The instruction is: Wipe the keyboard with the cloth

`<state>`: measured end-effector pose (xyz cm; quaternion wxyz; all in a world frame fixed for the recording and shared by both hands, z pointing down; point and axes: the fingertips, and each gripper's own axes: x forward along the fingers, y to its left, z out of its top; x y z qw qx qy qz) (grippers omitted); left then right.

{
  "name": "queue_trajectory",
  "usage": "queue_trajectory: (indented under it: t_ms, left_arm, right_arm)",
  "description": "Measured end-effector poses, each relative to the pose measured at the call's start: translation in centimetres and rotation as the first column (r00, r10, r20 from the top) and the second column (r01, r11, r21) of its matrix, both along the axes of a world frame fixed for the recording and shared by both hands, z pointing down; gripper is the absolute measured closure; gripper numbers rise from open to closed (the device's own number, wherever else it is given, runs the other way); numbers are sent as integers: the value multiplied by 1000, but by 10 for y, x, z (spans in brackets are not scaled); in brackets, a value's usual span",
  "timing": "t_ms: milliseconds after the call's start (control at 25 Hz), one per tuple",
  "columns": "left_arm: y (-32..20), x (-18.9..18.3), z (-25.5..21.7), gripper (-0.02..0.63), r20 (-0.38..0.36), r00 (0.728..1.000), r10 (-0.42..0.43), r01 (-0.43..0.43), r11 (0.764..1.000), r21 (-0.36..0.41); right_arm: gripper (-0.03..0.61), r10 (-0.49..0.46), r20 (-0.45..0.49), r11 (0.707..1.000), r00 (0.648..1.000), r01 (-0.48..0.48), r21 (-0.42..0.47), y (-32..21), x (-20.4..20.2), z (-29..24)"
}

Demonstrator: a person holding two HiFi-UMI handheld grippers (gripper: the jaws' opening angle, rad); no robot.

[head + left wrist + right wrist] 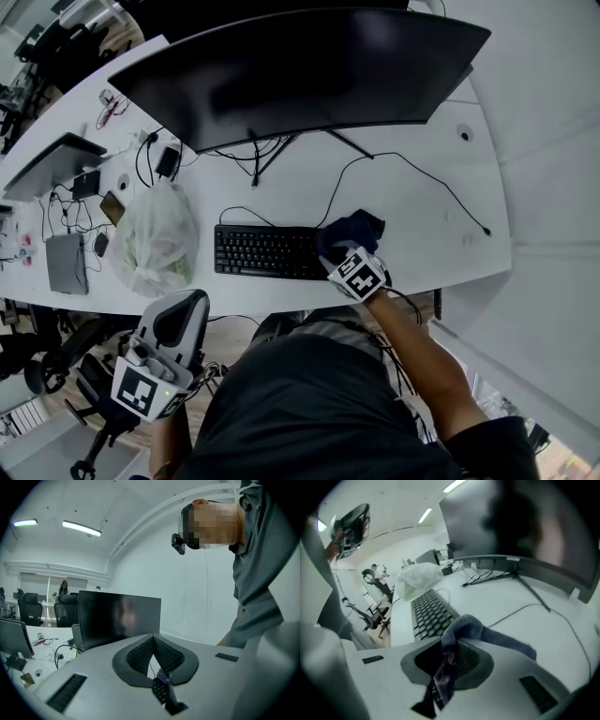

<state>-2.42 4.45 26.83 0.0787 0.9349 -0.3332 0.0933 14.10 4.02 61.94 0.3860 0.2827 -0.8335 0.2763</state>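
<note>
Clamping the dark blue cloth (pixel 497 637), right claw (pixel 449 644) sits at the right end of the black keyboard (pixel 262 251) on the white tabletop (pixel 422 234), cloth bunched there. Left claw (pixel 152 638) pressed together, nothing in it, held low off the tabletop's near edge.

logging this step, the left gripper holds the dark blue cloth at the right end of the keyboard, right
Wrong side: the right gripper holds the dark blue cloth at the right end of the keyboard. The right gripper view shows the cloth pinched between its jaws.
</note>
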Motion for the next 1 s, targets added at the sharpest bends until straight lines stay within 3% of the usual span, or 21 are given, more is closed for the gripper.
queue_trajectory:
  t_ms: [80,160,360,440,520,600,680,760,840,1000]
  left_arm:
    - [0,-7,1,609,3,1000,9,-9,1000,3]
    - [1,-12,-2,609,-3,1000,22,-22,1000,4]
    - [-4,-26,-3,609,-45,998,51,-51,999,1]
    - [-6,-31,0,609,-41,997,70,-71,997,-2]
    - [-7,-36,5,609,-19,996,88,-88,996,1]
    - [-9,-33,3,609,-24,994,110,-110,994,7]
    - [-8,-32,1,609,-30,992,126,-126,992,13]
    - [-9,-34,-1,609,-43,990,133,-133,991,17]
    - [-10,-34,-4,609,-72,988,136,-136,991,14]
    - [-12,-43,7,609,-36,992,124,-124,992,6]
  right_arm:
    - [528,89,-28,996,996,-89,14,-36,4,5]
    - [528,156,-40,988,987,-156,-19,-38,0,12]
    - [528,39,-21,999,999,-39,-35,19,-35,20]
    - [529,122,-13,992,992,-122,0,-4,-16,16]
    - [529,268,-51,962,962,-264,73,-40,20,7]
    - [529,362,-81,931,929,-356,80,-51,41,6]
    - [529,320,-78,947,944,-319,32,-23,23,9]
    - [529,180,-77,984,981,-180,2,18,-11,16]
    - [529,112,-68,994,991,-113,-11,32,-23,21]
    - [529,300,-94,953,949,-294,81,-33,33,3]
